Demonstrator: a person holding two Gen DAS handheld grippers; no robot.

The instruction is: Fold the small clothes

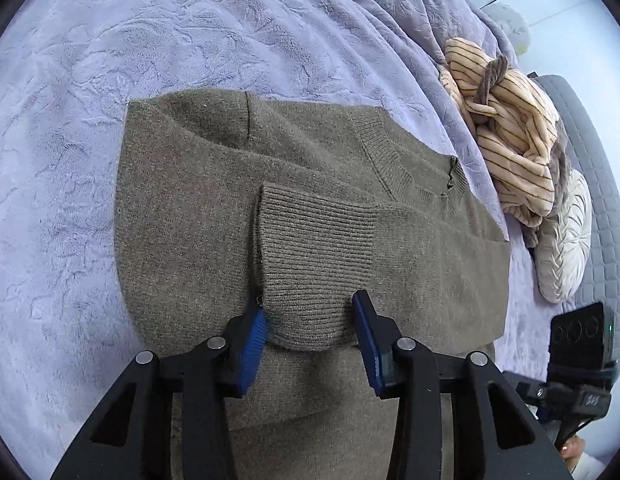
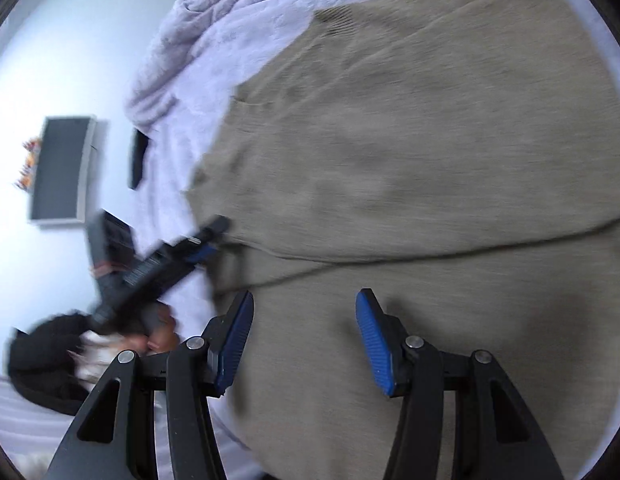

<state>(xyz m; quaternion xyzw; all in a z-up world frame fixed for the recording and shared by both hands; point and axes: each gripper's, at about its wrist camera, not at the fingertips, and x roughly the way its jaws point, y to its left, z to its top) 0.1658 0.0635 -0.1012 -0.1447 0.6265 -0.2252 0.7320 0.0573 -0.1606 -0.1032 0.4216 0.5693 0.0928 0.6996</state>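
Black hand-held gripper (image 1: 310,320) — blue ribbed pads (image 1: 251,354), silver screws

Right wrist view all motion-blurred: left claw (image 2: 207,240) smeared, jaw state unreadable. Olive sweater (image 1: 213,200) hem cut off by bottom edge, lower part hidden behind claw arms. Striped garment (image 1: 510,128) partly hides round cushion (image 1: 566,240).

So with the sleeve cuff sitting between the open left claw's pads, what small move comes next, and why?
Probably draw the left claw back off the ribbed cuff. Its jaws stand open on either side of it, and the sleeve already lies folded across the olive sweater, so nothing there needs holding. The right claw hovers open over the body.
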